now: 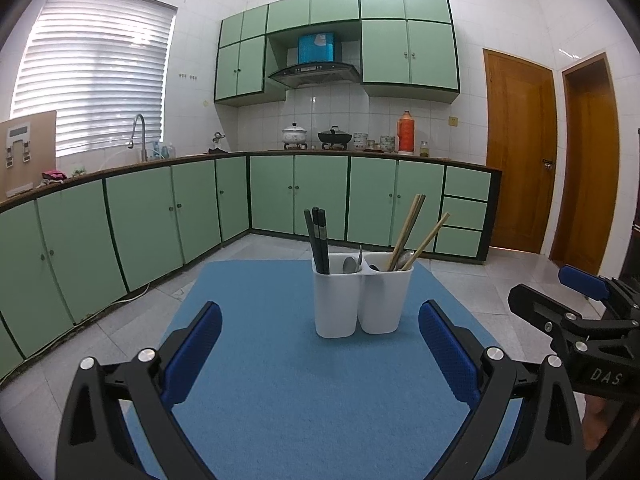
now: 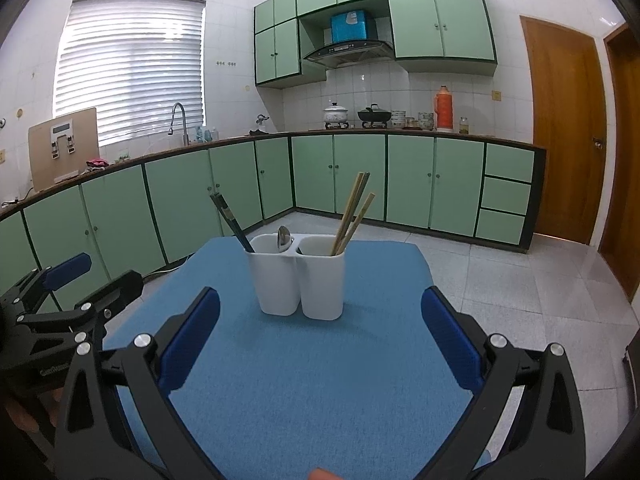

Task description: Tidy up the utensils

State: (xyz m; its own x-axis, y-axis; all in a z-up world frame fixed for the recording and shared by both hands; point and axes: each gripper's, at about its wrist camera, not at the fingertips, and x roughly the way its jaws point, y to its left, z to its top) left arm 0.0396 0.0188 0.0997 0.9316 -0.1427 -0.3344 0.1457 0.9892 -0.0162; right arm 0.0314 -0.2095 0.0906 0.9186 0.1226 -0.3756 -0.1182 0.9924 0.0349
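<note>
A white two-compartment utensil holder (image 1: 360, 300) (image 2: 300, 280) stands on the blue mat (image 1: 288, 400) (image 2: 320, 380). Its left compartment holds black chopsticks (image 1: 318, 240) (image 2: 232, 220) and a metal spoon (image 1: 351, 264) (image 2: 283, 236). Its right compartment holds bamboo chopsticks (image 1: 412, 232) (image 2: 354, 212) and another spoon (image 1: 404, 258). My left gripper (image 1: 320, 328) is open and empty, short of the holder. My right gripper (image 2: 320, 316) is open and empty, also short of the holder. Each gripper shows at the edge of the other's view, the right one (image 1: 560, 300) and the left one (image 2: 80, 280).
The mat covers a small table with tiled floor (image 1: 500, 280) around it. Green cabinets (image 1: 160, 220) and a counter with sink, pots and an orange thermos (image 1: 406, 132) run along the back. Wooden doors (image 1: 520, 148) stand at the right.
</note>
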